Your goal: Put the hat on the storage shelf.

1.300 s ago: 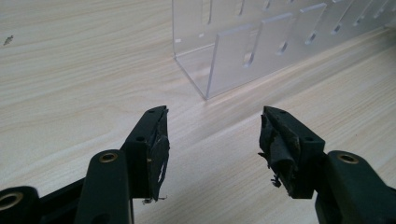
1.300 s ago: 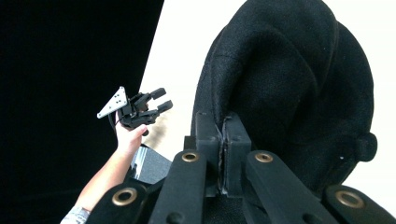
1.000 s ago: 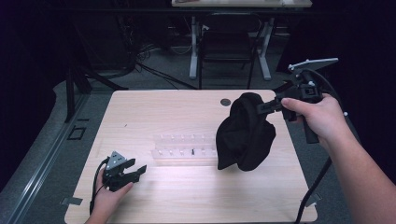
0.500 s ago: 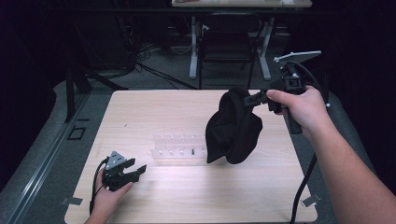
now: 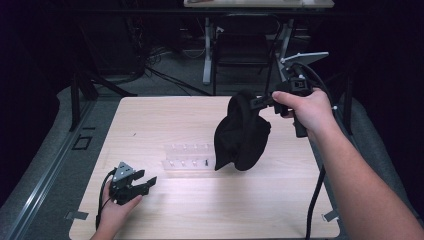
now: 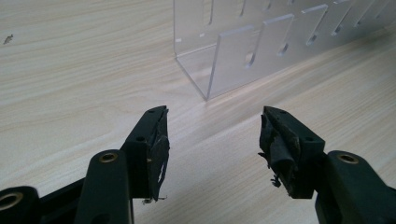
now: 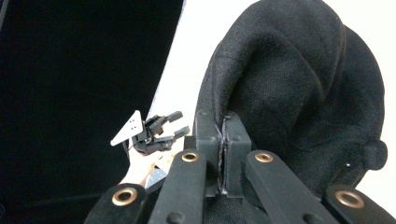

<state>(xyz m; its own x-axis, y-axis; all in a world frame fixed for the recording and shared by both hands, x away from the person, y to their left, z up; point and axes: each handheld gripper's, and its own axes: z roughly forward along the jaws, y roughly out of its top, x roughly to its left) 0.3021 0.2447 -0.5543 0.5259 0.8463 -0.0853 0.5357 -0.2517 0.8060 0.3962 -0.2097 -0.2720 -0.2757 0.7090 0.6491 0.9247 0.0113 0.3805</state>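
Observation:
A black cloth bag [image 5: 242, 135] hangs in the air above the table's middle right, its lower end over the clear rack. My right gripper [image 5: 256, 102] is shut on the bag's top edge; in the right gripper view the black cloth bag [image 7: 299, 93] is pinched between the jaws of my right gripper [image 7: 223, 135]. My left gripper [image 5: 144, 185] rests on the table near the front left, open and empty. In the left gripper view my left gripper [image 6: 212, 135] points at the end of a clear acrylic rack [image 6: 261, 42] with slots.
The clear acrylic rack [image 5: 187, 156] lies at the table's middle, partly hidden by the bag. The wooden table [image 5: 160, 120] has bare wood at the left and front. Desk legs [image 5: 207, 50] and cables stand on the dark floor behind. The left gripper [image 7: 156, 130] appears far off in the right gripper view.
My right gripper has carried the black bag leftward and a little up, toward the table's middle. The left gripper has stayed still and open.

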